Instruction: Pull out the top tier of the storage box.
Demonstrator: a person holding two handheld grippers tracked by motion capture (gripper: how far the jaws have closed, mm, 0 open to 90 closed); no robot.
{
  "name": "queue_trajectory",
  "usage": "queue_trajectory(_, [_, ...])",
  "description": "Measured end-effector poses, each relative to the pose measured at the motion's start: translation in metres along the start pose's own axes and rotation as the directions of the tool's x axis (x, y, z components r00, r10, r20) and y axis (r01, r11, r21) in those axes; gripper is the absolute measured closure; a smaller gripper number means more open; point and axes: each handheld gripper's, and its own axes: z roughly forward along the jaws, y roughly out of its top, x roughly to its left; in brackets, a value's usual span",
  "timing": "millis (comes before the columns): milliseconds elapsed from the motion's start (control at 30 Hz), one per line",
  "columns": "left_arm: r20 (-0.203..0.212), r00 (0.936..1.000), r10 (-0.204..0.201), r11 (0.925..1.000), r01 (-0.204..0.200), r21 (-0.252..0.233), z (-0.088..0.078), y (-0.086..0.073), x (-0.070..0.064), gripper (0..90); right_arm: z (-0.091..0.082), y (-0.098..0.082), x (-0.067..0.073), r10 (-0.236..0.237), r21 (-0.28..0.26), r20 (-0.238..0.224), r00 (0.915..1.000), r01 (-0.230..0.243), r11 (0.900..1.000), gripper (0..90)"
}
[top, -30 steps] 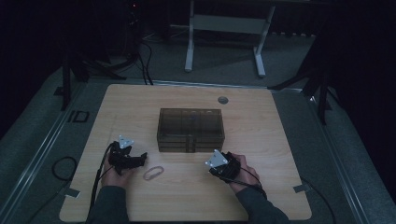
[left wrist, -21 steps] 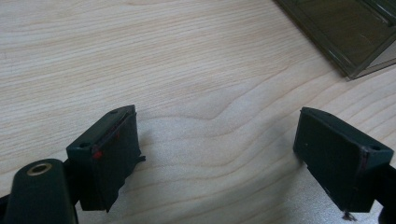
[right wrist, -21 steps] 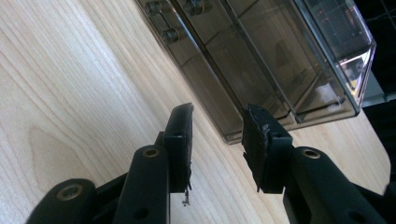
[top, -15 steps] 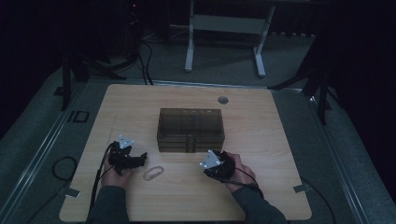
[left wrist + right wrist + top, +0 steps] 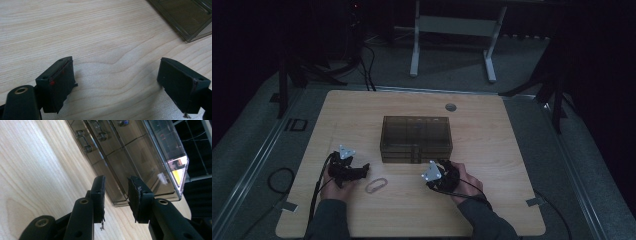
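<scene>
The right gripper (image 5: 439,176) has moved: a second ago it lay farther out to the right of the smoky translucent plastic drawer box (image 5: 416,138), and it has since slid inward and forward, so that it now sits just in front of the box's near right corner. In the right gripper view its fingers (image 5: 98,192) stand only a narrow way apart, with nothing between them; beyond the tips lies the box's front face, with small clear drawer knobs (image 5: 87,148) off to the left of the fingers and farther away. The box's lower corner sits right ahead of the gap, near but apparently not touching.

The left gripper (image 5: 354,171) has stayed where it was, low over the pale wooden desk (image 5: 507,150). Its fingers (image 5: 60,80) are spread wide and hold nothing; bare wood lies between them, and a corner of the box shows well beyond the right finger. A small pale oval ring (image 5: 376,185) lies on the desk just off its tips, between the two grippers, untouched.

This reads as the right hand closing in on the box front, most likely to take a drawer knob. It would still need to shift towards the knobs before it can pinch one.
</scene>
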Motion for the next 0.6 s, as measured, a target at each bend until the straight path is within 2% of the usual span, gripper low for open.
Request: queue_trajectory(600, [0.0, 1.0, 0.0, 1.0, 0.0, 0.0, 0.0, 0.0, 0.0, 14.6, 0.0009, 0.0074, 0.0056, -0.045, -0.012, 0.05, 0.9977, 0.046, 0.999, 67.5])
